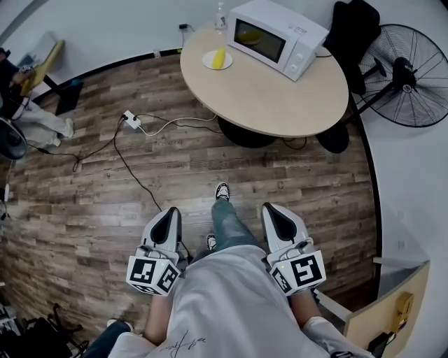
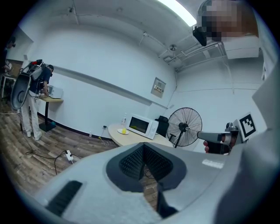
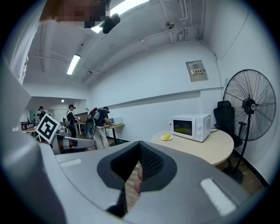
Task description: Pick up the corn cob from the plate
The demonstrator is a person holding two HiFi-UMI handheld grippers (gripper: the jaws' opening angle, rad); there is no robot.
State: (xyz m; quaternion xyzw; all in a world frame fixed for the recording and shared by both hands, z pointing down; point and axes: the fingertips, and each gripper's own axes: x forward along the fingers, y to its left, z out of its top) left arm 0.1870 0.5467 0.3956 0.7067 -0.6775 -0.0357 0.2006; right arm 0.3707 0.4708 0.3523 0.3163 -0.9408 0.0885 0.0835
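The yellow corn cob (image 1: 218, 58) lies on a small white plate (image 1: 208, 62) at the left rim of the round table (image 1: 266, 91), far ahead of me. It shows small in the left gripper view (image 2: 124, 130) and in the right gripper view (image 3: 166, 137). My left gripper (image 1: 170, 212) and right gripper (image 1: 273, 209) are held side by side in front of my body, over the wooden floor and well short of the table. Both are shut with nothing between the jaws. Both point level toward the table (image 2: 144, 145) (image 3: 140, 144).
A white microwave (image 1: 276, 36) stands on the table behind the plate, with a bottle (image 1: 220, 17) beside it. A floor fan (image 1: 409, 75) stands at the right. A power strip (image 1: 131, 120) and cables lie on the floor. People stand at desks at the far left (image 2: 34, 98).
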